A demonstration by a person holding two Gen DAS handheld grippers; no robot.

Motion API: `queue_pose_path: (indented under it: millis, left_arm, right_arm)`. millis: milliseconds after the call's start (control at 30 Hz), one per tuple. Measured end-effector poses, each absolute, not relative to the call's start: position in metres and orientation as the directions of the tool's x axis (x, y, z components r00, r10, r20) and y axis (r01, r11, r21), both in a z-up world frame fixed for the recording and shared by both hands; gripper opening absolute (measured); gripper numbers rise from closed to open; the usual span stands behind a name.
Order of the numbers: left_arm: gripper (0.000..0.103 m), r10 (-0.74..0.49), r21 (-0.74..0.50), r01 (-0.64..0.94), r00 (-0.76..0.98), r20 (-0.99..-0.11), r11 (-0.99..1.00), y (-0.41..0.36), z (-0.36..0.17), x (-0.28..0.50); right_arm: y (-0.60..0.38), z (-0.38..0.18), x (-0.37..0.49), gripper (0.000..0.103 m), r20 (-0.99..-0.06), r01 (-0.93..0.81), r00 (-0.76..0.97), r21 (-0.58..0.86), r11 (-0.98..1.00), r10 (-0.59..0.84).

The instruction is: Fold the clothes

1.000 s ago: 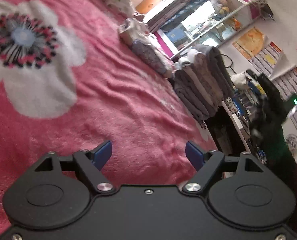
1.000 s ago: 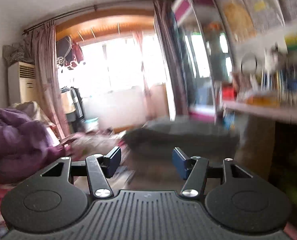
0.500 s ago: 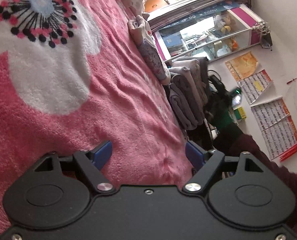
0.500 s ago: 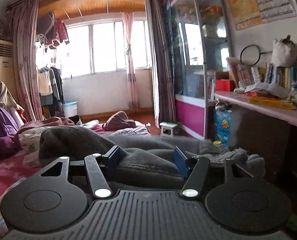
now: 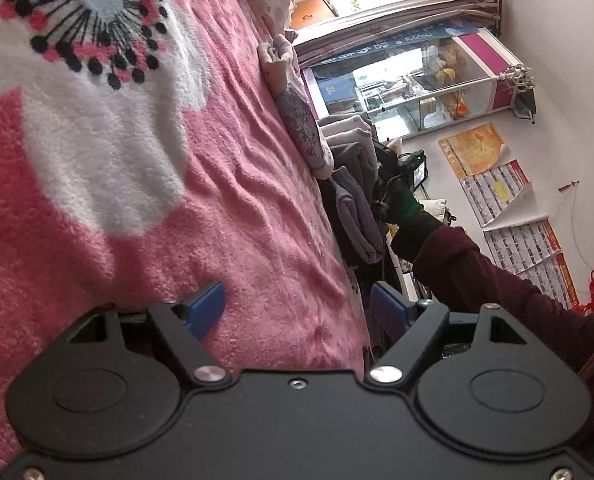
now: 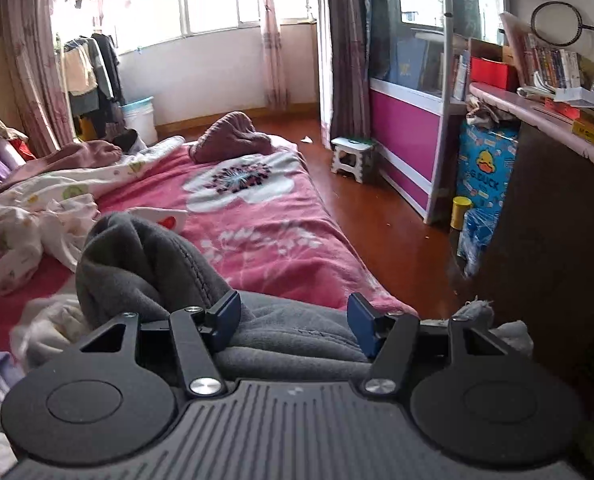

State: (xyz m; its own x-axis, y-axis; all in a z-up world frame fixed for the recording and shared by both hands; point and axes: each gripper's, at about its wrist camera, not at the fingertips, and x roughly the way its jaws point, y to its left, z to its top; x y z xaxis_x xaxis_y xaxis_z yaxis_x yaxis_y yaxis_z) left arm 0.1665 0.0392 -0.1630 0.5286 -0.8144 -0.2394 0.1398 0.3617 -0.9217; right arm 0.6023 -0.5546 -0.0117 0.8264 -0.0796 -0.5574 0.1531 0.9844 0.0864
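Observation:
My left gripper (image 5: 297, 306) is open and empty, low over the pink flowered blanket (image 5: 145, 184) on the bed. At the bed's far edge stands a stack of folded grey clothes (image 5: 355, 184), with the right gripper (image 5: 407, 170) and its gloved hand against it. In the right wrist view my right gripper (image 6: 295, 320) is open, its blue fingers either side of the top grey garment (image 6: 169, 272) of that stack, not closed on it. A heap of white patterned clothes (image 6: 53, 200) lies on the bed to the left.
A dark red garment (image 6: 233, 136) lies at the far end of the bed. A white stool (image 6: 353, 156), a pink and glass cabinet (image 6: 413, 92) and a dark desk with books (image 6: 545, 208) stand on the right past the bed's edge. Folded patterned clothes (image 5: 301, 124) lie beyond the grey stack.
The right gripper has swung down from facing the room and settled on top of the grey stack. The left gripper has tilted and come closer to the blanket.

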Motion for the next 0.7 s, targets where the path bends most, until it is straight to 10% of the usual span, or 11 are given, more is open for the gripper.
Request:
queue_pose_path:
  millis: [700]
  left_arm:
    - [0.081,-0.802,-0.897,0.154,0.529,-0.279,0.414,0.03,-0.157,0.161]
  right_arm:
    - [-0.574,0.035,0.476,0.069,-0.381,0.215,0.92,0.295,0.931,-0.092]
